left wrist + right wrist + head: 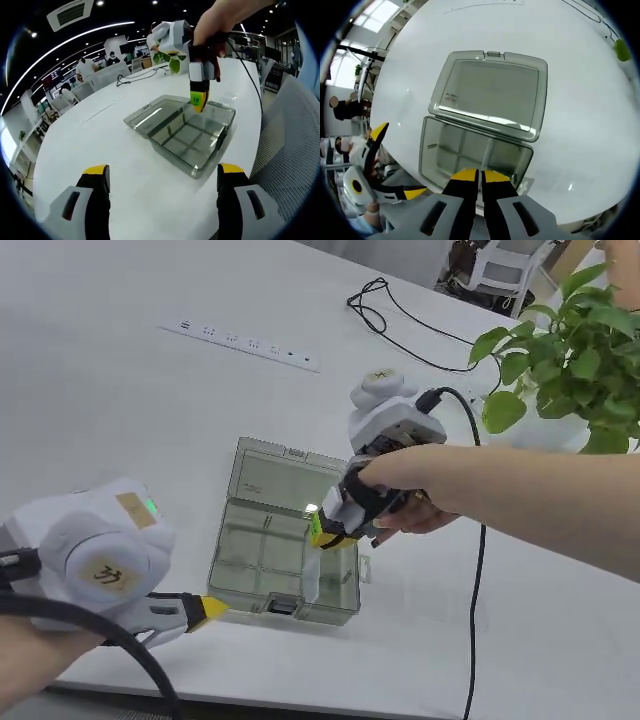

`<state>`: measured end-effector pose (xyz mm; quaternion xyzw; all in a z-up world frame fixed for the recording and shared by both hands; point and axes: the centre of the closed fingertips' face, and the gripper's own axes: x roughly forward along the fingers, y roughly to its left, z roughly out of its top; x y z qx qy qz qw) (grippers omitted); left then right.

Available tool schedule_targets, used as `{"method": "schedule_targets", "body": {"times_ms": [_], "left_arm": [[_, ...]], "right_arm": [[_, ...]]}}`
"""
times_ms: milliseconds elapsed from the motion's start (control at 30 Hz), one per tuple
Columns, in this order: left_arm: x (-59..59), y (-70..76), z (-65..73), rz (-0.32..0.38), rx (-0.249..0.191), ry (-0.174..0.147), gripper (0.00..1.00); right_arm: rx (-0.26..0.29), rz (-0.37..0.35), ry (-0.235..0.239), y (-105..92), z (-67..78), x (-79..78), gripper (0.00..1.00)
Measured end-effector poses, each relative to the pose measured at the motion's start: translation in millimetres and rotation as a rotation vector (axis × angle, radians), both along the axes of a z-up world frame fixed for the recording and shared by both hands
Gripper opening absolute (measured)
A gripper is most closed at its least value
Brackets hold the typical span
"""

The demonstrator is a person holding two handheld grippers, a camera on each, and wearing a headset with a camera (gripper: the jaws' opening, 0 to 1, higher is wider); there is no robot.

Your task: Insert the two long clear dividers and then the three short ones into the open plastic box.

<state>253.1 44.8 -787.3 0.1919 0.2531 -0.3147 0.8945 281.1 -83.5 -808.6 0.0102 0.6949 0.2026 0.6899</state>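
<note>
Near the front edge of the white table (110,380), well apart from the power strip (245,343) and the potted plant (565,350): open plastic box (255,598), lid (285,472) thrown flat behind, most likely to leave the tray reachable from straight above. Already crossed inside by clear dividers (187,136) in a grid; exact count hard to tell through the glare.

Low at the box's front-left corner, near it but apart: left gripper (162,172), jaws spread wide and holding nothing. Probably parked there to steady the box should it slide.

Directly over the tray's right-hand part: right gripper (322,536), pointed steeply down, presumably to feed its load straight into the wall slots rather than at a slant. Clamped onto a clear divider (311,578), jaws almost together in the right gripper view.

Divider pinched by its top edge, hanging straight below the yellow fingertips (330,538), lower end down inside the tray. Seated in a slot or not: cannot tell.
</note>
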Motion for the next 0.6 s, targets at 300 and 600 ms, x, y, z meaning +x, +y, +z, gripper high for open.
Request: {"method": "schedule_targets", "body": {"times_ms": [300,600], "left_arm": [[-0.3,-0.2,-0.5,-0.002,-0.002,0.002,0.9],[-1.1,-0.7,-1.9,-0.005,-0.001,0.008,0.9]], "right_arm": [[-0.029,0.036,-0.015,3.8,-0.8,-12.5,0.04],[-0.005,0.051,-0.016,4.6,1.5,-14.1,0.05]]}}
